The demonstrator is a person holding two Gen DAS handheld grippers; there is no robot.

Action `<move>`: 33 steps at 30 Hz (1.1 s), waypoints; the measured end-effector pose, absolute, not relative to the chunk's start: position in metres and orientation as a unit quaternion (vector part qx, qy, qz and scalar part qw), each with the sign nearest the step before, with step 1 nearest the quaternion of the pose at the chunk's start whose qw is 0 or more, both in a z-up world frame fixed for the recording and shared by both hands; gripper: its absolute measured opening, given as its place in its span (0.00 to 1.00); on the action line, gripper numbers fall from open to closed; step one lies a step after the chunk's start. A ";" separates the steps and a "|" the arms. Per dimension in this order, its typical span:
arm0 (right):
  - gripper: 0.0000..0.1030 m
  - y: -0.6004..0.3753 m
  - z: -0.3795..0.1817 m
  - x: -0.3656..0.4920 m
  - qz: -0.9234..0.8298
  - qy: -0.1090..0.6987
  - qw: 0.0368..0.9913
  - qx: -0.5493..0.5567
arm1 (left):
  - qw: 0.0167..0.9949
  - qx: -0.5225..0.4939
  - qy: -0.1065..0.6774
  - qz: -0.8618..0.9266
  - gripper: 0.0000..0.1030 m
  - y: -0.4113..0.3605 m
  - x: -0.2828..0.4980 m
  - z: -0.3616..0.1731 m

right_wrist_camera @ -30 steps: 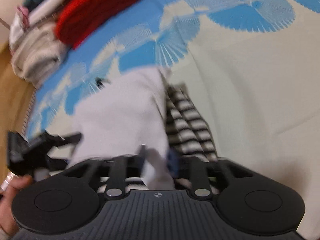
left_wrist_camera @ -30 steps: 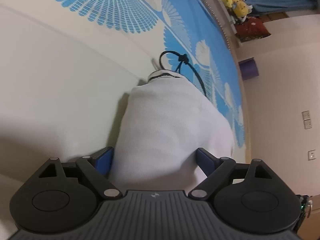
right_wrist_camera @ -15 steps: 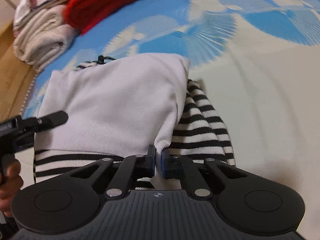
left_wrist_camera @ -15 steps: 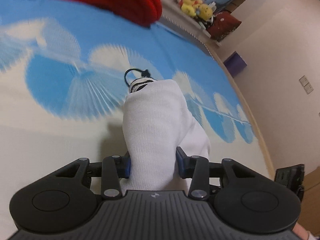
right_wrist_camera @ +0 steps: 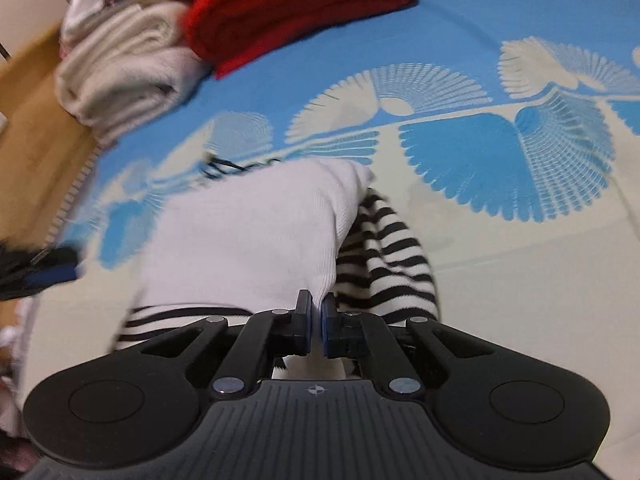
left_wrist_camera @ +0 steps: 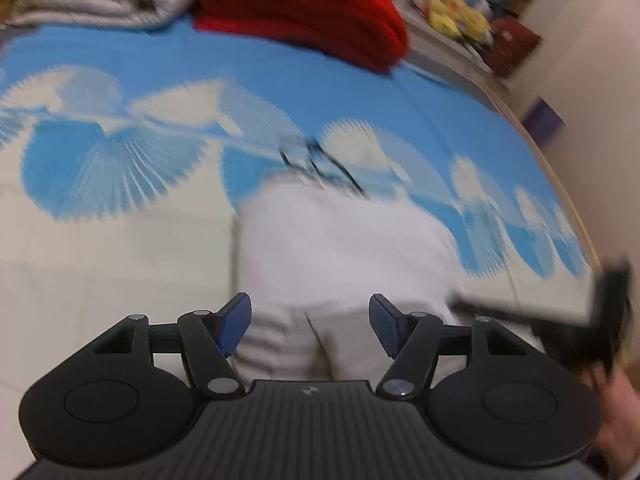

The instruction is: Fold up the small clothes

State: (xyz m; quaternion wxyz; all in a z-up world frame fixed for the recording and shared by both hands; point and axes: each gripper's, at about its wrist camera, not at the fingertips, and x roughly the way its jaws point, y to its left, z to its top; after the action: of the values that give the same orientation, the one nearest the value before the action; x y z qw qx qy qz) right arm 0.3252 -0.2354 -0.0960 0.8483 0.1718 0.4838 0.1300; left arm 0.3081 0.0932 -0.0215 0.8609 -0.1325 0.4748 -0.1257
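Right now the small white ribbed-knit garment with black-and-white striped trim [right_wrist_camera: 248, 240] is lying on the blue-and-cream bedspread with fan-shaped motifs [right_wrist_camera: 500, 160], its plain white panel folded over so that 1 striped sleeve [right_wrist_camera: 392, 264] is sticking out to the right of it and a striped band is showing along the near edge. The right gripper [right_wrist_camera: 316, 320] is pinching the near corner of the white panel: its 2 blue-padded fingers [right_wrist_camera: 303, 322] are standing almost together with only the thin fold of cloth between them. The left gripper [left_wrist_camera: 310, 326] is pointing down at the same garment [left_wrist_camera: 344, 248] from the other side, and its jaws, which have just been opening, are standing well apart; the white cloth is lying between and beyond them, but whether the blue pads [left_wrist_camera: 236, 322] are touching it is lost in the blur. A thin black cord loop [left_wrist_camera: 320, 164] is lying just past the far edge of the garment. At the far end of the bedspread a red knitted garment, folded [right_wrist_camera: 296, 12], is sitting beside a stack of folded cream-white cloth [right_wrist_camera: 128, 80]. In the right wrist view the left gripper is appearing as a dark blurred shape at the left edge [right_wrist_camera: 40, 272].
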 end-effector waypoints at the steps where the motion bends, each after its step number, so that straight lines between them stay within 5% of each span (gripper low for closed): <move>1: 0.04 -0.236 -0.099 0.328 0.125 0.488 0.846 0.176 | 0.857 -0.136 0.480 -0.127 0.68 0.091 0.301 -0.028; 5: 0.05 -0.233 -0.104 0.327 0.110 0.490 0.848 0.171 | 0.836 -0.096 0.532 -0.091 0.72 0.078 0.287 -0.087; 7: 0.13 -0.233 -0.104 0.323 0.104 0.495 0.844 0.177 | 0.827 -0.131 0.542 -0.075 0.73 0.086 0.282 -0.105; 10: 0.19 -0.239 -0.097 0.315 0.108 0.490 0.843 0.196 | 0.833 -0.163 0.523 -0.079 0.72 0.095 0.279 -0.090; 13: 0.38 -0.242 -0.093 0.307 0.127 0.497 0.836 0.196 | 0.847 -0.157 0.498 -0.098 0.72 0.097 0.271 -0.075; 17: 0.41 -0.232 -0.100 0.301 0.145 0.526 0.824 0.154 | 0.840 -0.166 0.506 -0.103 0.72 0.097 0.268 -0.077; 20: 0.03 -0.225 -0.104 0.297 0.151 0.530 0.824 0.133 | 0.834 -0.107 0.536 -0.076 0.75 0.086 0.275 -0.090; 33: 0.01 -0.220 -0.110 0.295 0.079 0.536 0.838 0.071 | 0.838 -0.086 0.534 -0.068 0.79 0.083 0.279 -0.085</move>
State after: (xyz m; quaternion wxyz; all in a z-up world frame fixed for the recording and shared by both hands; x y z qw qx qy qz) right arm 0.2948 -0.2196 -0.1099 0.8376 0.0715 0.5357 0.0794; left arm 0.2794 0.0827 -0.0853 0.8383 -0.0858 0.5341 -0.0680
